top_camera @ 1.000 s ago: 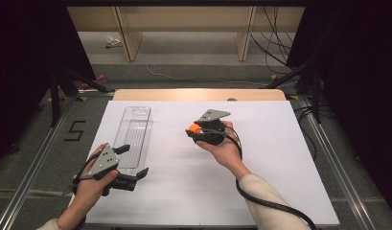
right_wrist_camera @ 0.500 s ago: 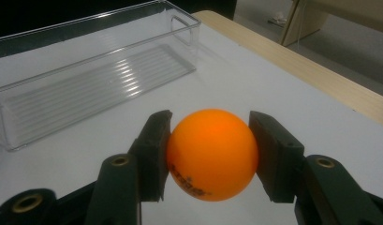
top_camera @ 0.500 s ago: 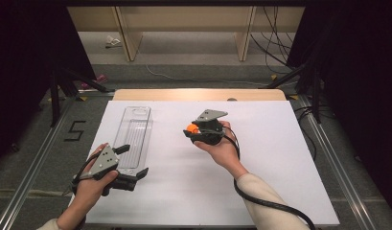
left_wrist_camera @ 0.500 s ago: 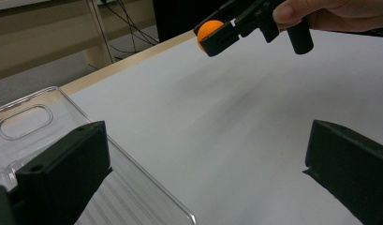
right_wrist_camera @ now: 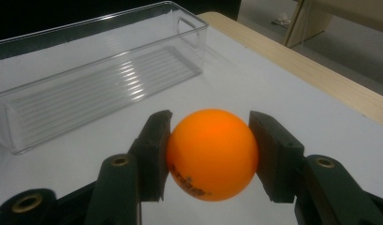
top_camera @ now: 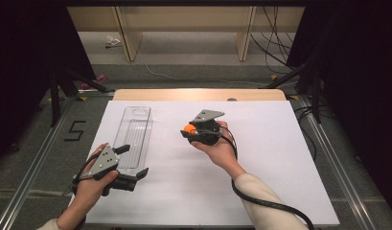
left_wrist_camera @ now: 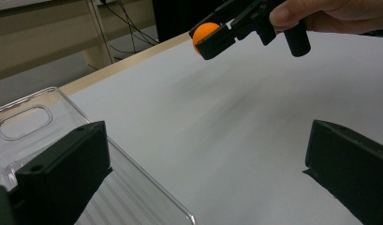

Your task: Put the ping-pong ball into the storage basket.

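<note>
An orange ball (right_wrist_camera: 211,152) sits clamped between the two black jaws of my right gripper (right_wrist_camera: 210,154), which is shut on it above the white table cover. From above, that ball (top_camera: 189,128) shows at the tip of the right gripper (top_camera: 191,130), near the table's middle. The left gripper view has the ball (left_wrist_camera: 205,33) at the top. A clear plastic tray (top_camera: 135,135) lies empty at the left. My left gripper (top_camera: 133,162) rests at the tray's near end, jaws wide apart with nothing between them, one jaw over the tray (left_wrist_camera: 39,122).
A white cover (top_camera: 260,163) spreads over the table, with a wooden strip (top_camera: 198,94) along its far edge. Metal rails (top_camera: 328,143) run down both sides. A cable (top_camera: 270,203) trails from the right gripper toward the near edge.
</note>
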`<action>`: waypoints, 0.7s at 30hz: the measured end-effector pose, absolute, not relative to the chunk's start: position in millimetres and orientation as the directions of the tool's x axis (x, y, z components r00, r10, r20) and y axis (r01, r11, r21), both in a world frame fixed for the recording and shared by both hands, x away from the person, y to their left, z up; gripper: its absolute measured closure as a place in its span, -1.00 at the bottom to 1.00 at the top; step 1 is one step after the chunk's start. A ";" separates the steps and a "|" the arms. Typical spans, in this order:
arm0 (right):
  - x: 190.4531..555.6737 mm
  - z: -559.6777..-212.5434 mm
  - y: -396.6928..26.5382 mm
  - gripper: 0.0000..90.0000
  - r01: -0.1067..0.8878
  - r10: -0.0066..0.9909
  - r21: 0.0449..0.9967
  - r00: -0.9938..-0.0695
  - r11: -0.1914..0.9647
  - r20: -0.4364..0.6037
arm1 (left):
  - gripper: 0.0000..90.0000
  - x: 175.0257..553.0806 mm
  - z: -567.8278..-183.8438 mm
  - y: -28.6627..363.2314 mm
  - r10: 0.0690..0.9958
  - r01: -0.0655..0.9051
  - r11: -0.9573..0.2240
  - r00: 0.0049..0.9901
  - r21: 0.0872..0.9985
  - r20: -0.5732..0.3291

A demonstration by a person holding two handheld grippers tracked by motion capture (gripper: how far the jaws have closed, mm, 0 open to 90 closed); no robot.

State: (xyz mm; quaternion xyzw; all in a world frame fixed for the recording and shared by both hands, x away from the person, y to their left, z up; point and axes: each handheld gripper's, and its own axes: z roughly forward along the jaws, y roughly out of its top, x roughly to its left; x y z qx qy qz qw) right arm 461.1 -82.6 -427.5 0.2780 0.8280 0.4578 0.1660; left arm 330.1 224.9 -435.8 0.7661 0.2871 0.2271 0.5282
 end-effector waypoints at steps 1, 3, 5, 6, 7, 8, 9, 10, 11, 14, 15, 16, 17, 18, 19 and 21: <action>461.2 -427.6 -82.0 0.14 0.308 0.611 0.850 -0.792 0.428 -0.021 | -1.00 330.1 -435.8 224.9 0.680 0.200 -0.277 0.732 0.940 0.044; 461.1 -428.1 -80.5 0.14 0.308 0.609 0.850 -0.793 0.428 -0.019 | -1.00 330.1 -435.8 225.0 0.680 0.200 -0.277 0.732 0.940 0.044; 461.1 -428.4 -79.1 0.14 0.307 0.607 0.849 -0.794 0.430 -0.020 | -1.00 330.1 -435.8 224.9 0.680 0.200 -0.277 0.732 0.940 0.045; 461.1 -428.5 -78.3 0.14 0.305 0.605 0.849 -0.796 0.431 -0.021 | -1.00 330.0 -435.8 224.8 0.680 0.200 -0.277 0.732 0.940 0.044; 460.9 -428.6 -77.4 0.14 0.306 0.605 0.849 -0.796 0.430 -0.019 | -1.00 330.0 -435.8 224.8 0.679 0.200 -0.277 0.732 0.940 0.045; 460.9 -428.6 -76.7 0.14 0.306 0.604 0.849 -0.797 0.432 -0.020 | -1.00 330.0 -435.8 224.8 0.679 0.200 -0.277 0.732 0.940 0.045; 460.8 -428.7 -75.8 0.14 0.307 0.603 0.849 -0.798 0.431 -0.018 | -1.00 330.0 -435.8 224.8 0.680 0.200 -0.277 0.732 0.940 0.045; 460.9 -428.9 -75.1 0.14 0.303 0.600 0.849 -0.799 0.432 -0.020 | -1.00 329.9 -435.7 224.8 0.680 0.199 -0.278 0.732 0.940 0.046; 460.6 -429.0 -74.4 0.14 0.304 0.600 0.848 -0.799 0.435 -0.022 | -1.00 329.9 -435.6 224.9 0.679 0.200 -0.278 0.732 0.939 0.045; 460.7 -429.4 -72.5 0.14 0.300 0.596 0.848 -0.802 0.437 -0.023 | -1.00 329.9 -435.6 225.0 0.679 0.200 -0.278 0.732 0.939 0.046; 460.7 -429.5 -71.9 0.14 0.299 0.595 0.849 -0.803 0.436 -0.023 | -1.00 329.8 -435.6 225.0 0.679 0.200 -0.278 0.732 0.939 0.045; 460.5 -429.3 -71.4 0.14 0.300 0.596 0.848 -0.803 0.438 -0.024 | -1.00 329.8 -435.6 224.9 0.679 0.200 -0.279 0.732 0.939 0.046; 460.6 -429.4 -70.7 0.14 0.298 0.594 0.849 -0.804 0.437 -0.024 | -1.00 329.8 -435.5 224.9 0.679 0.200 -0.278 0.732 0.939 0.046; 460.4 -429.5 -70.1 0.14 0.299 0.595 0.849 -0.804 0.436 -0.022 | -1.00 329.8 -435.5 224.9 0.679 0.199 -0.279 0.732 0.939 0.046; 460.5 -429.6 -69.6 0.14 0.299 0.593 0.848 -0.805 0.438 -0.023 | -1.00 329.8 -435.5 224.9 0.679 0.200 -0.278 0.732 0.939 0.046; 460.3 -430.3 -68.3 0.14 0.298 0.591 0.847 -0.807 0.440 -0.023 | -1.00 329.9 -435.6 225.0 0.679 0.200 -0.278 0.732 0.939 0.046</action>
